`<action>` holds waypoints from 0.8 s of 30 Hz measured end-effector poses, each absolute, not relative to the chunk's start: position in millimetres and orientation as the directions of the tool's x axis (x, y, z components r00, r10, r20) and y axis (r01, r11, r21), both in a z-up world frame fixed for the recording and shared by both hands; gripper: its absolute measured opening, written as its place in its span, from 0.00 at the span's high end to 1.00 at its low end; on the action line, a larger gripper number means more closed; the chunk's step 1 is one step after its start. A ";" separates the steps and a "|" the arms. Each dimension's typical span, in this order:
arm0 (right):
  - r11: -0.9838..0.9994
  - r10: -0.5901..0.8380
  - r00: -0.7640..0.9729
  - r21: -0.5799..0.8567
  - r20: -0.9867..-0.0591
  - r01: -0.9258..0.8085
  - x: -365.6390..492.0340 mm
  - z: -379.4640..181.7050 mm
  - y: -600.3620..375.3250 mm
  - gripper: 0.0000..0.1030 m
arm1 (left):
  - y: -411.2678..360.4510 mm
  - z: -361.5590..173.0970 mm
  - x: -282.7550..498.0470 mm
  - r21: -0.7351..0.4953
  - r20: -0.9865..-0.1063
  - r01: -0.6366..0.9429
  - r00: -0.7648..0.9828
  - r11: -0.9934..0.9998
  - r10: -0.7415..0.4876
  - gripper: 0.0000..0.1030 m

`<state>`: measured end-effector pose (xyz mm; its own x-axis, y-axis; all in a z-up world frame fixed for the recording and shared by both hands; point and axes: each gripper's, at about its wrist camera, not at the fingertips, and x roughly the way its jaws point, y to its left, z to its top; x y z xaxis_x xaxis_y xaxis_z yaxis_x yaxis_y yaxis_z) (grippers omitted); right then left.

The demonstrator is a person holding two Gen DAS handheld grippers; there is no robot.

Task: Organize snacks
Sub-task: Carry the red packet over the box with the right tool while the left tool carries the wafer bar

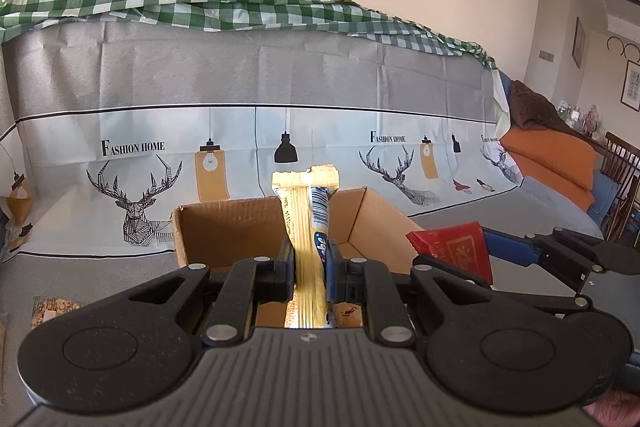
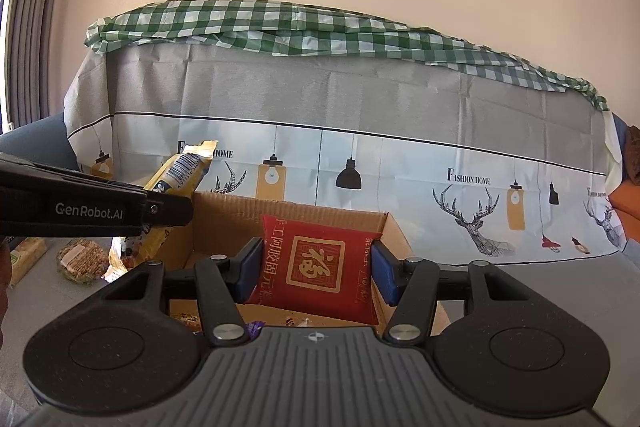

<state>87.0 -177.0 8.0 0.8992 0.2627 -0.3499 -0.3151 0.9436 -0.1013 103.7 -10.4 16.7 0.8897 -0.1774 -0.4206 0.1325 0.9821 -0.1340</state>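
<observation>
My left gripper (image 1: 311,267) is shut on a long yellow snack packet (image 1: 306,211) that stands upright above the open cardboard box (image 1: 224,227). In the right wrist view the same yellow packet (image 2: 180,173) and the left gripper's black arm (image 2: 92,213) come in from the left, at the box's left wall. My right gripper (image 2: 316,267) is shut on a red square snack pouch (image 2: 316,263) with gold characters, held over the box (image 2: 224,223). That red pouch (image 1: 456,247) shows at the right of the left wrist view.
The box stands on a grey cloth-covered surface in front of a sofa draped with a deer-print cover (image 2: 360,131) and green checked cloth (image 2: 280,23). Several wrapped snacks (image 2: 80,259) lie left of the box. Small wrappers lie on the box floor (image 2: 296,321).
</observation>
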 end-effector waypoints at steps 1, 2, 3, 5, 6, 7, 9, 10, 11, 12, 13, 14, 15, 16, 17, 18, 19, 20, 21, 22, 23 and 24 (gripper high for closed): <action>0.944 0.262 0.900 -0.102 -0.349 -0.314 87.0 7.9 -177.0 0.43 | -10.5 16.7 103.7 -0.134 -0.420 0.132 0.890 0.982 -0.177 0.85; 0.944 0.261 0.900 -0.101 -0.349 -0.313 87.1 7.7 -177.2 0.43 | -10.3 16.7 103.8 -0.134 -0.420 0.132 0.890 0.982 -0.177 0.85; 0.945 0.259 0.900 -0.101 -0.350 -0.312 87.2 7.5 -177.3 0.43 | -10.5 16.6 103.6 -0.136 -0.420 0.132 0.890 0.982 -0.178 0.85; 0.946 0.257 0.901 -0.101 -0.348 -0.309 87.6 7.6 -178.4 0.43 | -10.8 17.0 104.0 -0.139 -0.419 0.131 0.890 0.982 -0.178 0.85; 0.946 0.257 0.902 -0.100 -0.348 -0.308 87.5 7.6 -178.5 0.43 | -10.9 17.1 104.3 -0.140 -0.419 0.131 0.890 0.981 -0.178 0.85; 0.946 0.256 0.901 -0.099 -0.349 -0.308 87.8 7.5 -178.5 0.43 | -11.6 17.1 104.0 -0.140 -0.419 0.131 0.890 0.981 -0.179 0.85; 0.946 0.255 0.902 -0.102 -0.348 -0.307 87.3 7.4 -177.7 0.43 | -12.5 17.3 104.0 -0.140 -0.418 0.134 0.890 0.981 -0.182 0.85; 0.946 0.256 0.902 -0.103 -0.347 -0.308 87.4 7.1 -178.0 0.43 | -12.9 17.4 104.1 -0.140 -0.418 0.135 0.890 0.981 -0.182 0.85; 0.946 0.256 0.902 -0.104 -0.347 -0.308 87.5 6.9 -178.0 0.43 | -13.3 17.6 104.3 -0.141 -0.417 0.136 0.890 0.981 -0.183 0.85; 0.946 0.255 0.902 -0.104 -0.347 -0.307 87.3 6.7 -177.2 0.43 | -13.6 17.6 103.9 -0.142 -0.416 0.136 0.891 0.980 -0.184 0.85; 0.946 0.254 0.903 -0.105 -0.347 -0.307 87.4 6.5 -177.2 0.43 | -13.3 17.6 104.2 -0.144 -0.415 0.136 0.891 0.980 -0.185 0.85; 0.946 0.254 0.903 -0.105 -0.347 -0.306 87.3 6.8 -177.1 0.43 | -13.5 17.9 104.2 -0.145 -0.414 0.136 0.891 0.980 -0.185 0.85; 0.946 0.253 0.903 -0.105 -0.348 -0.306 87.5 6.5 -177.1 0.43 | -13.3 18.2 104.1 -0.147 -0.413 0.137 0.891 0.980 -0.187 0.85; 0.947 0.251 0.903 -0.106 -0.348 -0.304 87.3 6.5 -176.7 0.43 | -13.1 18.6 104.1 -0.150 -0.411 0.137 0.892 0.979 -0.188 0.85; 0.947 0.250 0.904 -0.107 -0.347 -0.303 87.0 6.6 -176.5 0.43 | -12.9 19.0 104.0 -0.152 -0.410 0.138 0.892 0.979 -0.189 0.85; 0.947 0.249 0.904 -0.108 -0.348 -0.302 87.0 6.5 -176.5 0.43 | -12.3 19.2 103.9 -0.157 -0.409 0.139 0.892 0.978 -0.192 0.85; 0.947 0.247 0.904 -0.110 -0.349 -0.301 87.1 6.3 -176.3 0.43 | -11.9 19.4 103.9 -0.164 -0.408 0.143 0.891 0.976 -0.199 0.85; 0.948 0.243 0.904 -0.113 -0.352 -0.298 87.5 5.9 -175.9 0.42 | -11.0 19.8 104.0 -0.176 -0.407 0.150 0.889 0.973 -0.211 0.81; 0.948 0.235 0.903 -0.119 -0.360 -0.295 88.6 5.0 -174.5 0.37 | -9.9 19.8 104.0 -0.189 -0.408 0.161 0.884 0.969 -0.227 0.75; 0.950 0.222 0.902 -0.128 -0.371 -0.286 90.1 3.2 -173.2 0.33 | -9.3 20.0 104.0 -0.199 -0.408 0.173 0.880 0.965 -0.242 0.55; 0.952 0.203 0.902 -0.139 -0.380 -0.273 91.7 1.6 -172.1 0.23 | -9.6 20.9 102.3 -0.197 -0.399 0.176 0.884 0.964 -0.243 0.44; 0.955 0.189 0.906 -0.144 -0.380 -0.260 92.2 1.1 -171.7 0.19 | -9.8 22.7 99.7 -0.184 -0.385 0.174 0.893 0.967 -0.234 0.42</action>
